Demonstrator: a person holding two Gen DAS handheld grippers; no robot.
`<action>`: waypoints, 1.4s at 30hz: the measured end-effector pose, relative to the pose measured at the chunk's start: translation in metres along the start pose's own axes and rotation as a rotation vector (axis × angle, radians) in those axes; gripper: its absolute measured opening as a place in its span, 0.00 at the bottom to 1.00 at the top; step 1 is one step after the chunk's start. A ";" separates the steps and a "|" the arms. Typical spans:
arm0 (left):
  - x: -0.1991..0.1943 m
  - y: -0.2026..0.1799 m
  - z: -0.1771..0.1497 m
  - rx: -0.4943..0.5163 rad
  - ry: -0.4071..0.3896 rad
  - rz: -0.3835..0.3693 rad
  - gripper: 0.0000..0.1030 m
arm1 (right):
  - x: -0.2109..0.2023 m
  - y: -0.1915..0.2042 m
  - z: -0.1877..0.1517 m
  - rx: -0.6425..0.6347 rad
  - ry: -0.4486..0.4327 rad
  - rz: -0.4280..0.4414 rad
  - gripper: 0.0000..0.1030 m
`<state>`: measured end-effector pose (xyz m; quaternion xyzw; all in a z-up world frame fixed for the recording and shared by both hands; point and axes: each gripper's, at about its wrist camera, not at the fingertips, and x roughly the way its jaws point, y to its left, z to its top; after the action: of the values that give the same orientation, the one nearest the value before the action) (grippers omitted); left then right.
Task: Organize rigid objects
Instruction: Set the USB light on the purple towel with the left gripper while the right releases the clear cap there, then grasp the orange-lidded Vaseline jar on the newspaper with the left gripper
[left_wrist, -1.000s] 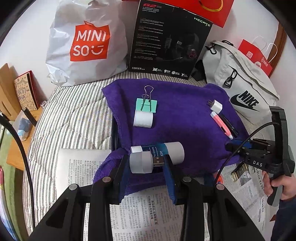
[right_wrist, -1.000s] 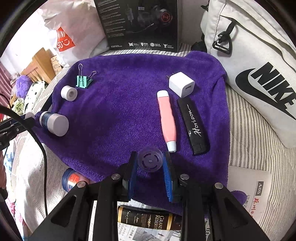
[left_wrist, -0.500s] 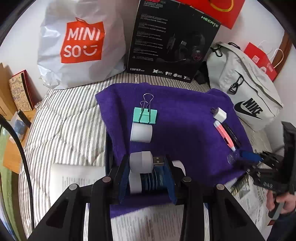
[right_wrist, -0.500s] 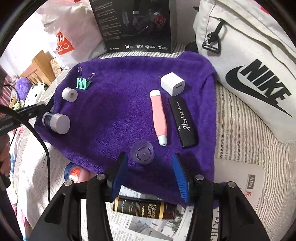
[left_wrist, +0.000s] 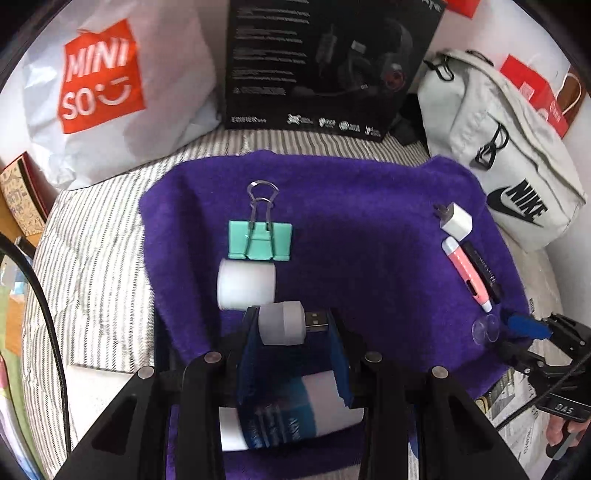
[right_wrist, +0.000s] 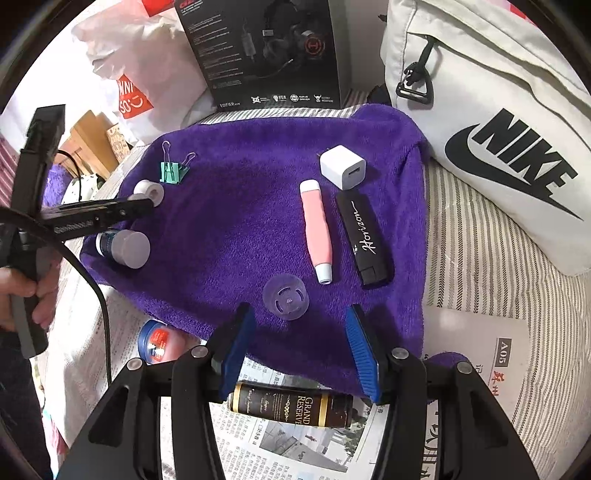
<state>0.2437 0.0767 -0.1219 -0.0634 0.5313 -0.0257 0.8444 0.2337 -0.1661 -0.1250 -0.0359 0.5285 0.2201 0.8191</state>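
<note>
Two grippers work over a fuzzy purple towel spread on a striped bed. The left gripper is clamped on a small white USB plug-in light, its metal plug pointing towards the towel's right side, and holds it just in front of a white cylindrical roll that lies at the towel's left part, touching a mint-green binder clip behind it. Under that gripper, at the towel's near edge, lies a blue-and-white tube with a white cap.

The right gripper has just been opening – its blue jaws stand apart at the towel's near edge, and a clear round plastic cap rests on the towel just beyond the gap (free of both pads). Farther onto the towel's right part lie a pink pen-shaped stick with white ends, a black "Horizon" USB stick just beside it, and a white cube charger behind both. A dark "Grand Reserve" tube lies off the towel on newspaper.
</note>
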 end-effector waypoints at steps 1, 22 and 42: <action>0.003 -0.001 -0.001 0.002 0.009 0.001 0.33 | 0.000 0.000 0.000 0.002 0.000 0.002 0.53; 0.013 -0.003 0.000 0.047 0.022 0.063 0.37 | -0.014 -0.002 -0.002 0.011 -0.006 -0.002 0.53; -0.057 -0.030 -0.024 0.061 -0.080 0.093 0.52 | -0.065 -0.001 -0.061 0.050 -0.023 -0.028 0.56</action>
<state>0.1979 0.0516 -0.0772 -0.0140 0.4983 0.0001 0.8669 0.1598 -0.2063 -0.0950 -0.0201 0.5241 0.1957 0.8286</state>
